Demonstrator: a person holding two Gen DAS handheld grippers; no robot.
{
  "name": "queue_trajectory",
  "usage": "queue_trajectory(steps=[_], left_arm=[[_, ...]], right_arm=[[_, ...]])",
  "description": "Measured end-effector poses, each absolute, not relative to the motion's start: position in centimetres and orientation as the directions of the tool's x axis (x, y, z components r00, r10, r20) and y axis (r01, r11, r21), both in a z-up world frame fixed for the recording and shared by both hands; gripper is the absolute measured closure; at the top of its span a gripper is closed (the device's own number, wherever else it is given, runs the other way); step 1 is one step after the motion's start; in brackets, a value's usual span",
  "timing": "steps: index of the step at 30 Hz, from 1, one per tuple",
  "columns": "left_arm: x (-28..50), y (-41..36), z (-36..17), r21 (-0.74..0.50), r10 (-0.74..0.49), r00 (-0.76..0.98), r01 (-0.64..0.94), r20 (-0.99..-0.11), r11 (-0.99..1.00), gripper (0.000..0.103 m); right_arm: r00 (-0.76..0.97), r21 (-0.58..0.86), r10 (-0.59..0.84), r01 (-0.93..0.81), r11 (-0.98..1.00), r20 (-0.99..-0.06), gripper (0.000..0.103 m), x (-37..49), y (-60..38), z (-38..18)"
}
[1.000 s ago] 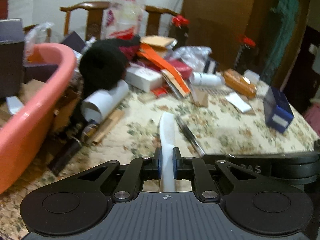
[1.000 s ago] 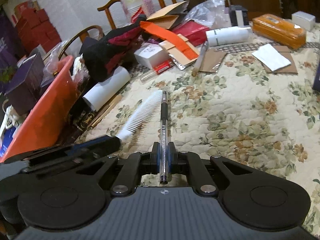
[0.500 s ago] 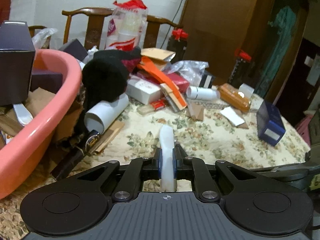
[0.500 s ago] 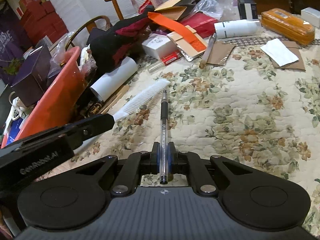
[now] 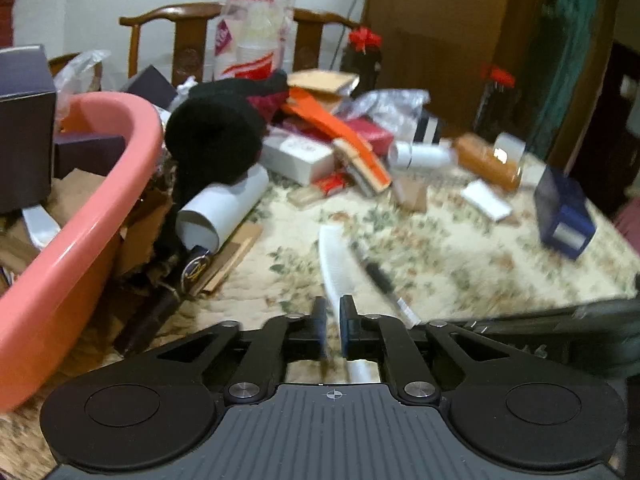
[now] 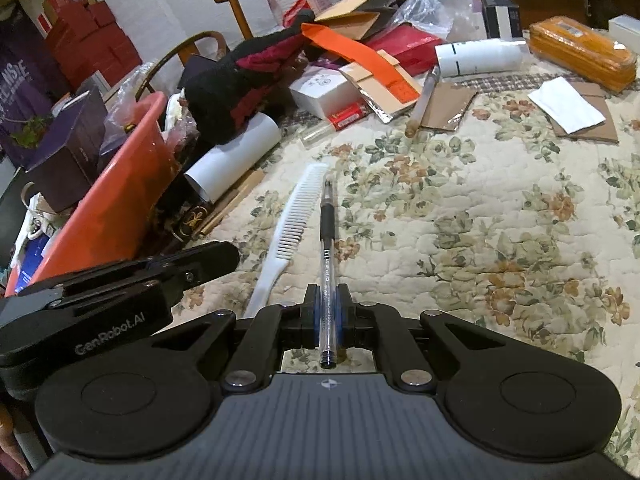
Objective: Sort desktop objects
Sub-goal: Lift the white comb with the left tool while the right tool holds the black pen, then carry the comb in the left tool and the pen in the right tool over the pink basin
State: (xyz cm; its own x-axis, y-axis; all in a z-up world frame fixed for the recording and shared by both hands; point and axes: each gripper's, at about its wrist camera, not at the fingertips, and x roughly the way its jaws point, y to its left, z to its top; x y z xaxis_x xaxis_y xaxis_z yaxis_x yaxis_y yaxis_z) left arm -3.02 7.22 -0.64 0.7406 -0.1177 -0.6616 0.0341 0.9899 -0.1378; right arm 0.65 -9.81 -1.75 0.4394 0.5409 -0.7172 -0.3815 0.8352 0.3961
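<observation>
On the table's flowery quilted cloth (image 6: 460,240) lies a white comb (image 6: 294,210), with its teeth toward the pen (image 6: 328,236) just beside it. The right gripper (image 6: 328,320) is squeezed tight on the clear end of the pen, and the pen sticks out forward over the cloth. The left gripper (image 5: 331,326) is opening up. The comb's handle runs between its two fingers, and they are not pressing on it. That view is a bit blurry.

To the left of the comb lies a white paper tube (image 6: 236,156), tipped on its side, with flat brown sticks by it. Next to that stands a big pink tub (image 5: 92,216) with boxes and brown card inside. Behind the tube sits a black woolly heap (image 5: 216,136).

Farther back the table is a jumble: a white box (image 6: 328,92), an orange strip (image 6: 352,52), a red box, a white roll (image 6: 480,56), and an orange pack (image 6: 580,52). A blue box (image 5: 564,216) stands off to the right. Wooden chairs (image 5: 188,36) stand behind the table by a white wall, and a brown door is on the right.
</observation>
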Motion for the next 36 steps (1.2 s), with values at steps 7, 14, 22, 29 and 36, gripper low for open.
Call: queue_trajectory(steps=[7, 14, 22, 29, 36], left_arm=[[-2.8, 6.3, -1.2, -0.094, -0.128, 0.721, 0.088, -0.681, 0.992, 0.045], [-2.1, 5.6, -2.6, -0.024, -0.047, 0.703, 0.043, -0.71, 0.999, 0.099], [-2.6, 6.0, -1.9, -0.09, -0.103, 0.714, 0.055, -0.693, 0.994, 0.099], [-3.0, 6.3, -1.1, -0.125, -0.124, 0.735, 0.054, -0.667, 0.991, 0.099], [-4.2, 6.2, 0.4, -0.139, -0.15, 0.772, 0.081, -0.618, 0.987, 0.099]], right_arm=[[0.434, 0.402, 0.546, -0.384, 0.832, -0.716, 0.094, 0.8, -9.9, -1.8], [0.439, 0.393, 0.543, -0.389, 0.833, -0.716, 0.094, 0.7, -9.9, -1.8], [0.443, 0.387, 0.546, -0.401, 0.83, -0.711, 0.094, 0.4, -9.6, -1.7], [0.434, 0.424, 0.578, -0.403, 0.811, -0.691, 0.094, 0.3, -10.0, -1.4], [0.438, 0.462, 0.622, -0.423, 0.779, -0.649, 0.094, -0.2, -10.2, -0.1]])
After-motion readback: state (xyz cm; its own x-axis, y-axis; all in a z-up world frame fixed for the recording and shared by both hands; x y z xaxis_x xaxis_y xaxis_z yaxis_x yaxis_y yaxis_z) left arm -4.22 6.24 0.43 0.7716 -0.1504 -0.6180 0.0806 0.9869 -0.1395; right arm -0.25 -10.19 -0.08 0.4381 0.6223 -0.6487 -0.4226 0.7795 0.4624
